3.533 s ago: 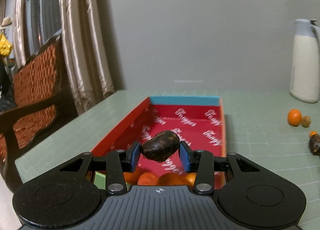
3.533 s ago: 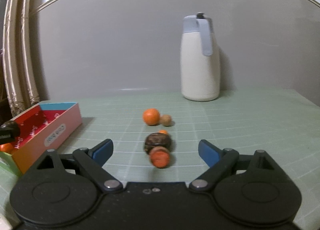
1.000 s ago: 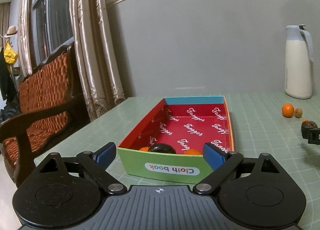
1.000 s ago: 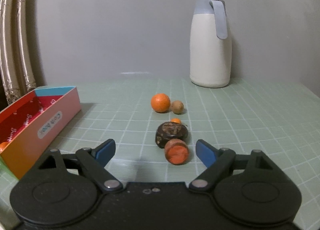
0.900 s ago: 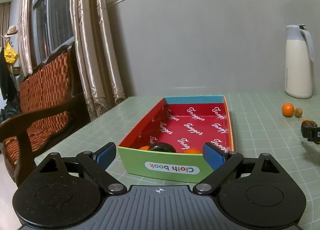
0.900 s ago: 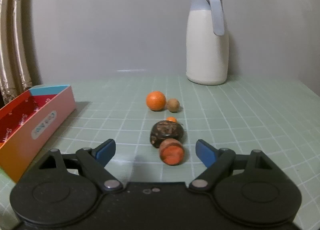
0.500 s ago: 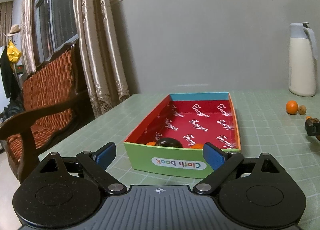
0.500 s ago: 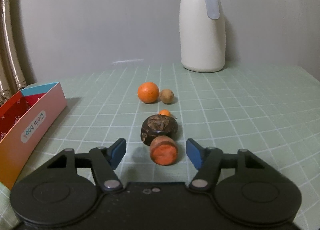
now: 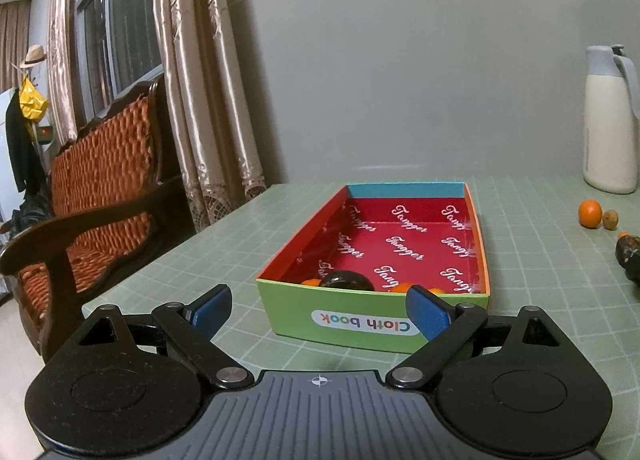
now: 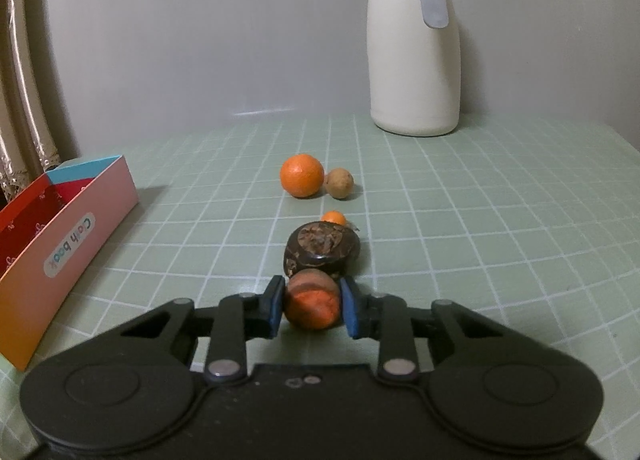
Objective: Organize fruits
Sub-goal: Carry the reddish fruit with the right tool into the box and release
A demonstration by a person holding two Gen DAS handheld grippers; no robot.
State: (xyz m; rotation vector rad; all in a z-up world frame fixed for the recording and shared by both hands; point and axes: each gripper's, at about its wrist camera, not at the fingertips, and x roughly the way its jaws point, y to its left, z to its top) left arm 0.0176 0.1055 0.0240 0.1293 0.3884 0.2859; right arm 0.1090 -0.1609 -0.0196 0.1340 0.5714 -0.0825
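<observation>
Right hand-held gripper (image 10: 311,310): jaws just closing in, blue pads (image 10: 275,310) now against both flanks of a reddish-orange fruit (image 10: 313,304) resting on the green gridded worktop (image 10: 480,220). Directly behind, touching it, a dark brown fruit (image 10: 322,248) with a rough, mottled top. Beyond that, a tiny orange fruit (image 10: 334,217), mostly hidden. Farther back, a round orange (image 10: 301,175) with a small tan fruit (image 10: 339,183) just beside it on the right. Cream jug (image 10: 414,40) with a grey lid and handle upright near the grey wall.

Left hand-held gripper (image 9: 318,314): jaws spread wide, nothing between them, hovering just in front of the colourful box (image 9: 360,322). Box: green near wall printed "Cloth book", red patterned inside, blue far wall. Inside, at the near end, 1 dark fruit (image 9: 346,280) flanked by orange fruits (image 9: 400,288), only their tops peeking over the wall. Same box at the left edge of the right wrist view, well apart from the loose fruit. Off the worktop on the left, a wooden bench (image 9: 96,180) with orange woven upholstery, and shiny curtains (image 9: 192,80) by a window.
</observation>
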